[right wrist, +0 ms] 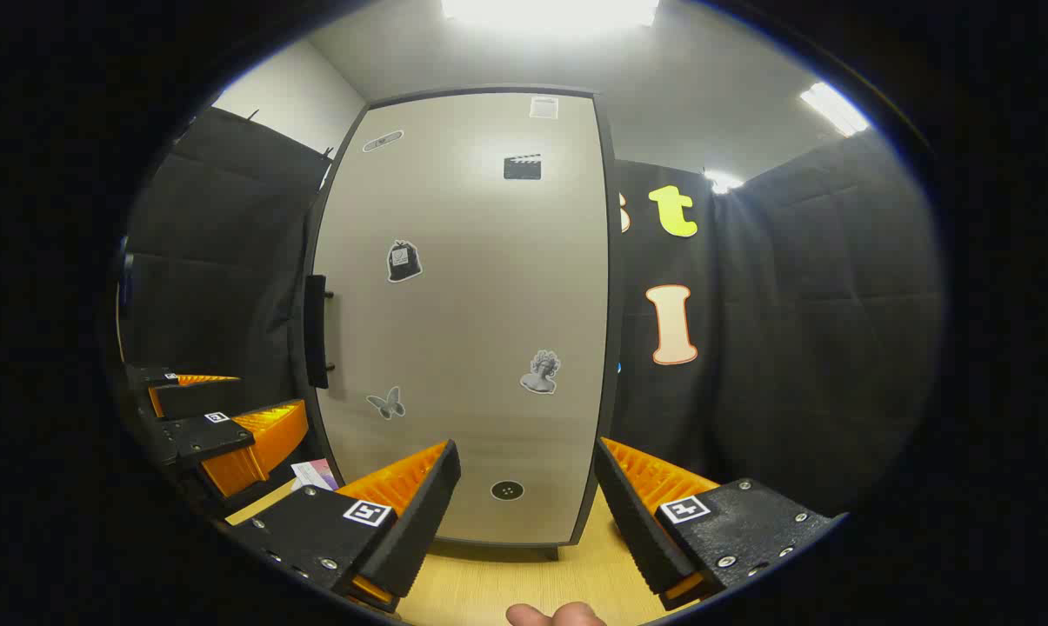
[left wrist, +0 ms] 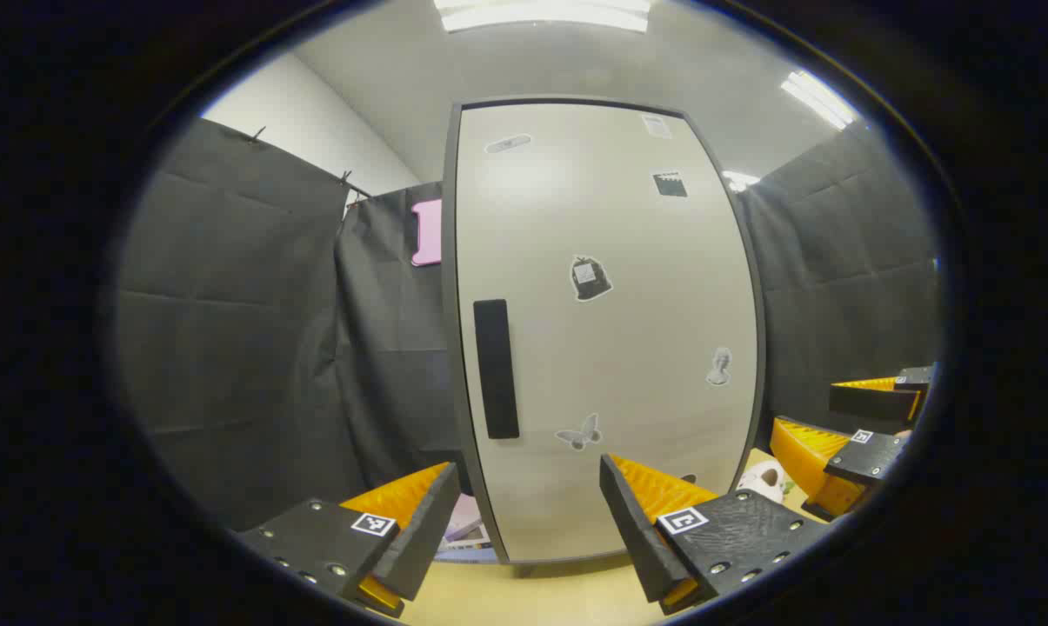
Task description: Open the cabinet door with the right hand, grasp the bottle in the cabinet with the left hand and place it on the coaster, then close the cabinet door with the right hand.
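While its door (left wrist: 610,330) sits shut, cabinet (right wrist: 463,313) contents hidden (stickered front).

Cabinet upright on the table, door shut, both grippers in front of it.

In the left gripper view the cabinet door (left wrist: 606,330) faces the left gripper (left wrist: 528,522), its handle (left wrist: 496,369) on the door's left edge; the right gripper (left wrist: 845,435) is off to the right, with a small object (left wrist: 763,480) on the table (left wrist: 524,596) between it and the cabinet. In the right gripper view the left gripper (right wrist: 202,409) lies left of the door, papers (right wrist: 315,474) on the table just below it.
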Demonstrator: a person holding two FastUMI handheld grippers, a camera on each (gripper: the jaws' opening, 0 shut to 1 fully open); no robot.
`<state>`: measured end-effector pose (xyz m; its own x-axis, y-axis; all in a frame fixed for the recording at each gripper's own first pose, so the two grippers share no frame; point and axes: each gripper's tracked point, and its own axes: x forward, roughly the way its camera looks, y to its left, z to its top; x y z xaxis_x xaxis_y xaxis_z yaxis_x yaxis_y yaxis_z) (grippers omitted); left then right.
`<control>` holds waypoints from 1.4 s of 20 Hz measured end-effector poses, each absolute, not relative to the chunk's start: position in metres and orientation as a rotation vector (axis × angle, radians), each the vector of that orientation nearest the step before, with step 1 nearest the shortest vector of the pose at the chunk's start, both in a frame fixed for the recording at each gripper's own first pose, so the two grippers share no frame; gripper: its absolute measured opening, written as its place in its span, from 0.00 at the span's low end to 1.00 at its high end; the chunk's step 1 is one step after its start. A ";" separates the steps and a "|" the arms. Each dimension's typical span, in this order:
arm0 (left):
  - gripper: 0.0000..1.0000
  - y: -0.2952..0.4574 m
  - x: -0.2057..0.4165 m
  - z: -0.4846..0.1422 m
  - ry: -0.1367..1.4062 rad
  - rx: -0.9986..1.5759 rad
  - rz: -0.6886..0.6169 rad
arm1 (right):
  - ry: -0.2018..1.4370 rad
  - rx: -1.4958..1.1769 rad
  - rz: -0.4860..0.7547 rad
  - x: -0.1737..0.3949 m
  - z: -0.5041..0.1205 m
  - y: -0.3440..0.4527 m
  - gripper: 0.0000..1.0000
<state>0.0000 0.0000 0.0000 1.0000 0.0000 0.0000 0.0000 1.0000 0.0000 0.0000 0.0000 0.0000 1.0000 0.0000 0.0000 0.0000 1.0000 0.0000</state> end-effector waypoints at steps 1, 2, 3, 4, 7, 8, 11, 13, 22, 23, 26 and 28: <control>0.93 -0.001 -0.001 0.001 -0.002 0.000 -0.001 | -0.004 -0.001 -0.001 -0.001 0.001 0.000 0.96; 0.93 -0.001 -0.002 0.002 -0.002 0.001 0.000 | -0.007 -0.003 -0.003 -0.002 0.002 -0.002 0.96; 0.93 -0.001 -0.002 0.001 -0.003 0.002 0.000 | -0.008 -0.002 -0.003 -0.003 0.003 -0.002 0.96; 0.90 -0.001 -0.003 0.002 -0.003 0.001 -0.001 | -0.009 0.000 -0.001 -0.003 0.003 -0.002 0.96; 0.90 -0.002 -0.005 0.004 -0.008 0.002 0.000 | -0.013 0.002 -0.001 -0.005 0.005 -0.004 0.96; 0.90 -0.003 -0.006 0.004 -0.006 0.002 -0.002 | -0.016 0.003 -0.001 -0.006 0.006 -0.004 0.96; 0.89 -0.003 -0.008 0.007 -0.010 0.002 0.000 | -0.018 0.004 0.001 -0.008 0.007 -0.005 0.96; 0.93 -0.004 -0.009 0.008 -0.012 0.001 -0.001 | -0.018 0.004 0.004 -0.008 0.008 -0.006 0.96; 0.90 -0.005 -0.010 0.007 -0.010 -0.004 0.001 | -0.024 0.004 0.006 -0.008 0.011 -0.010 0.96; 0.90 -0.004 -0.010 0.007 -0.010 -0.005 0.003 | -0.023 0.004 0.007 -0.009 0.010 -0.010 0.96; 0.90 -0.004 -0.010 0.007 -0.010 -0.008 0.004 | -0.020 0.003 0.010 -0.010 0.010 -0.009 0.96; 0.90 -0.004 -0.009 0.007 -0.010 -0.008 0.004 | -0.023 0.001 0.015 -0.009 0.011 -0.007 0.96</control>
